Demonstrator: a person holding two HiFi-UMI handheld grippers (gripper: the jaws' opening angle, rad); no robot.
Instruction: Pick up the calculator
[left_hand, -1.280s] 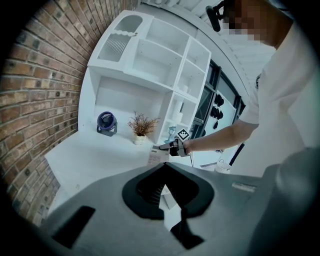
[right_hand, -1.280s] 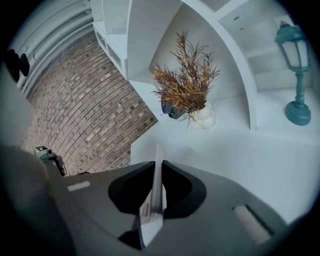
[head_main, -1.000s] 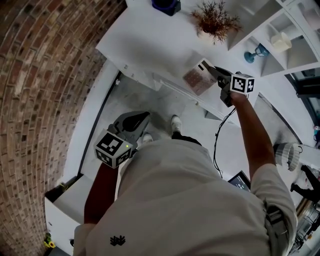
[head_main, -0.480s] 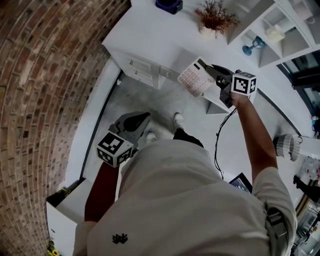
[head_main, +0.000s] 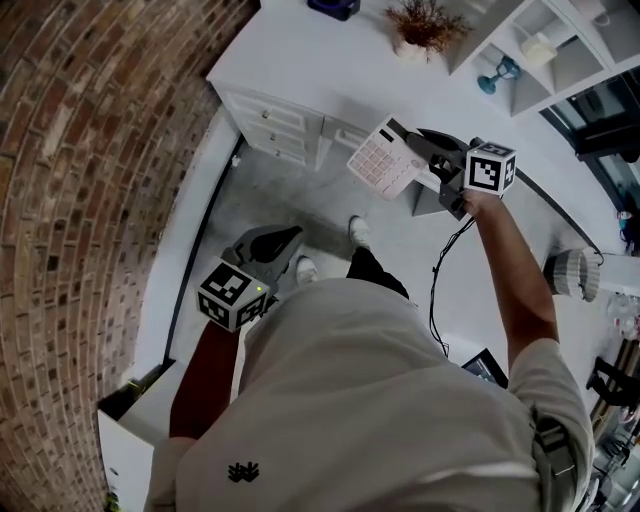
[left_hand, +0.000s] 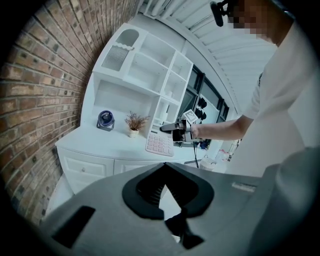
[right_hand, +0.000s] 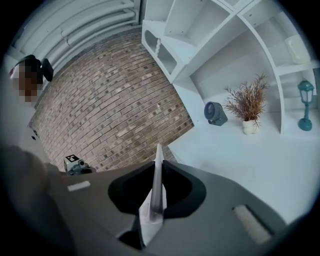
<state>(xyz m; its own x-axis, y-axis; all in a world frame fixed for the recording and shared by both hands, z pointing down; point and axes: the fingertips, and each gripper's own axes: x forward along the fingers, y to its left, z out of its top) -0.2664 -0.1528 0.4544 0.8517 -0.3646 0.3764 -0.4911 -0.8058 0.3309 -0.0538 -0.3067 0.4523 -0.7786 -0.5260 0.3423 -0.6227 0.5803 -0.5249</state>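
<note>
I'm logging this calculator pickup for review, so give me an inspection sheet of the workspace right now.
Surface: white counter, calculator not resting on it.
Job's things: calculator held in the air by the counter's edge.
Clutter: potted dried plant, blue round gadget, teal ornament on a shelf.
Grippers: right gripper shut on the calculator; left gripper shut, empty.
Cables: black cable hangs below the right gripper.
Surroundings: brick wall, white shelving, drawers.

Right gripper (left_hand: 166, 129) grips calculator (left_hand: 159, 144) near white counter (left_hand: 95, 144)
</note>
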